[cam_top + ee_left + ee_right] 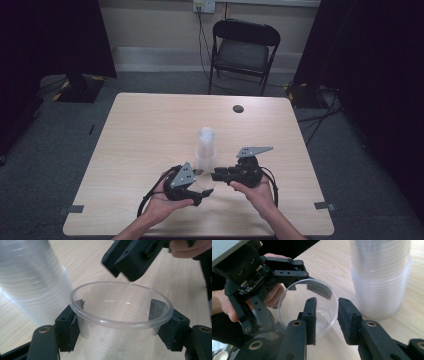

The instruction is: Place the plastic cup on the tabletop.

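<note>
A: Where is the cup point(120, 315) right now?

B: Between the jaws of the left gripper point(117, 325), which pinch it just under the rim from opposite sides. Seen from above, that gripper point(196, 192) sits close in front of the person, with the stack point(205, 150) of cups just beyond it on the table point(150, 125).

A: Which way does the cup point?

B: Its mouth faces the right gripper point(325, 315). Its long axis, from base to mouth, runs roughly toward that gripper rather than straight up, so the cup point(309, 307) lies tilted and open to it.

A: And the right gripper?

B: Its jaws are spread, with one jaw inside the mouth and the other outside, straddling the near rim. I can't see either pad pressing the wall, so I judge it is not gripping.

A: Which hand is nearer the stack?

B: Both are near. From the right gripper the stack point(379, 277) stands just beyond and to one side; from the left it point(32, 282) is just beside the cup.

A: What does the next move turn on?

B: Probably that straddled rim: the wall lies between the right jaws, so a handover seems possible.
</note>
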